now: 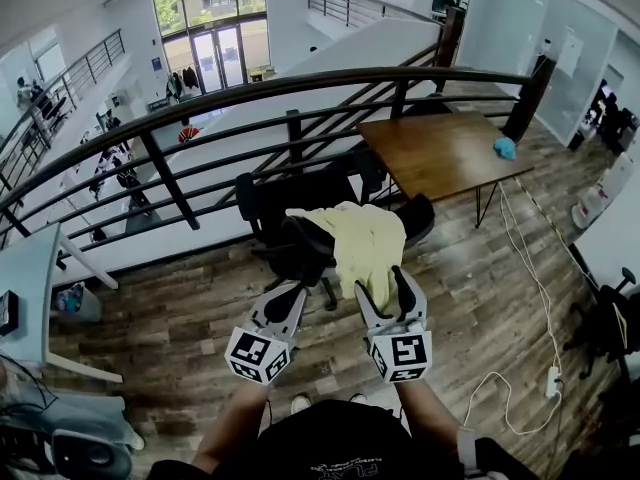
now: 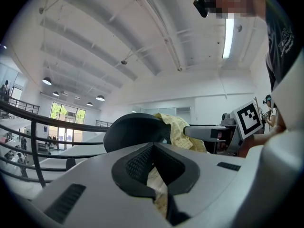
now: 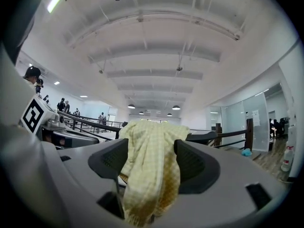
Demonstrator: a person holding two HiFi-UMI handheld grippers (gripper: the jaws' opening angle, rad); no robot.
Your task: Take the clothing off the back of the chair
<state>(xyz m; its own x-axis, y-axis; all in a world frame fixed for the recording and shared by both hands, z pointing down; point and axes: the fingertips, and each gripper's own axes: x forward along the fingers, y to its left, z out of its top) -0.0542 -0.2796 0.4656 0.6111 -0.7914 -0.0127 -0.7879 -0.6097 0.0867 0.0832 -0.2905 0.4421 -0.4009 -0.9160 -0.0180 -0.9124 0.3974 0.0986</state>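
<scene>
A pale yellow checked garment [image 1: 365,243] hangs over the back of a black office chair [image 1: 285,203] just in front of me. My left gripper [image 1: 296,290] is at the chair's left side; in the left gripper view its jaws [image 2: 154,167] are shut on a fold of the garment [image 2: 183,129], beside the chair's rounded back [image 2: 135,129]. My right gripper [image 1: 382,283] is at the garment's lower edge. In the right gripper view it [image 3: 149,167] stands open, with the cloth [image 3: 152,151] hanging loosely between the wide pads.
A black railing [image 1: 250,93] runs behind the chair over a drop to a lower floor. A wooden table [image 1: 440,148] with a blue object [image 1: 505,148] stands back right. A white cable and power strip [image 1: 550,383] lie on the floor at right; a white desk [image 1: 25,278] is at left.
</scene>
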